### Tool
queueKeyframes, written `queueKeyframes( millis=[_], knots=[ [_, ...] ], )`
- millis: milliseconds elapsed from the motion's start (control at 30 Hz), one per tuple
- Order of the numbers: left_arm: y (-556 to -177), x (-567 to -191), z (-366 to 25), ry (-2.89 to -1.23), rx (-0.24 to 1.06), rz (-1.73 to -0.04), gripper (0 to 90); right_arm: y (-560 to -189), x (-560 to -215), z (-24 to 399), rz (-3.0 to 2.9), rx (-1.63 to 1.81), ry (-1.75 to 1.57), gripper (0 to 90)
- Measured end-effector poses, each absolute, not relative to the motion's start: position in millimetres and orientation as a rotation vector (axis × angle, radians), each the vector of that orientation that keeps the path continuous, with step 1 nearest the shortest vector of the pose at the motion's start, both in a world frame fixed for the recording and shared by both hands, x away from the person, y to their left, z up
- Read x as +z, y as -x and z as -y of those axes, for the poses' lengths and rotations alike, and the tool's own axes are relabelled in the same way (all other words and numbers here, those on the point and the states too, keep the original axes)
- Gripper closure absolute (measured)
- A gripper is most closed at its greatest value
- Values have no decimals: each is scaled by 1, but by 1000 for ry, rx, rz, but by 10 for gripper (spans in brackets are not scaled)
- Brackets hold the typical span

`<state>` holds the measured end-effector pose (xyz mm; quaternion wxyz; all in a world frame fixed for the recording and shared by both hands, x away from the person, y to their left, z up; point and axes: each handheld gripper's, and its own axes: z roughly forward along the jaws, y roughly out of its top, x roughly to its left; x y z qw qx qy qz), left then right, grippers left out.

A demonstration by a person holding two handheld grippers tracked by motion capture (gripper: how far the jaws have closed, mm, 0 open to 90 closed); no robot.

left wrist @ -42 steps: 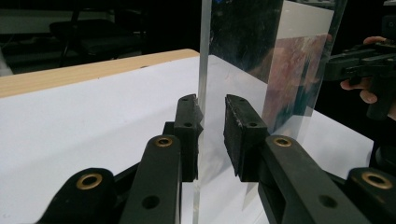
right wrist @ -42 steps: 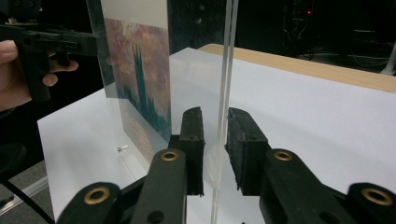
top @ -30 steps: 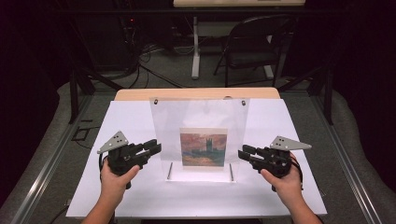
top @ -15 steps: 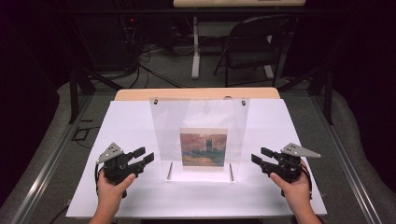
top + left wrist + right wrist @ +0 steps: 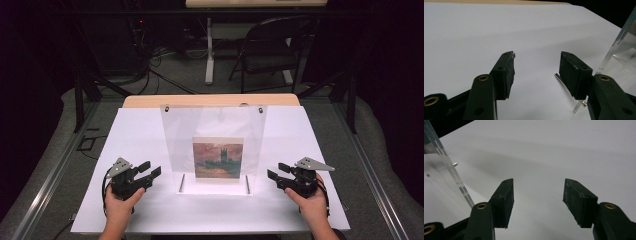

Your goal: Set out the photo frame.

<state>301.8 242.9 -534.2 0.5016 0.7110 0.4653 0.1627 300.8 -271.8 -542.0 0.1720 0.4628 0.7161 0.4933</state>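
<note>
High view overlooks the table (image 5: 150, 130); tool views skim it closely.

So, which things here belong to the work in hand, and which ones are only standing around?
Part of the work:
- clear acrylic frame, upright on the table
- picture inside it
- left claw and right claw, both open, empty, beside the frame

Only standing around:
- folding chair
- cables on the floor

"Both grippers are black, aren't they?"

"Yes. The left gripper (image 5: 148, 170) and the right gripper (image 5: 279, 171) each carry a grey three-cornered plate, brass-ringed screw holes on the arms, scuffed pads and a black cable. Forearms bare."
</note>
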Motion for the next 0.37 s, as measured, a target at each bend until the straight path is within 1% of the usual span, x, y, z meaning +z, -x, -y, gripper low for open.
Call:
queueKeyframes(
  millis=[367],
  knots=[
    [-306, -542, -241, -1734, 375, -1148, 445, -304, -550, 274, -2053, 1404, -1372, 412]
  ],
)
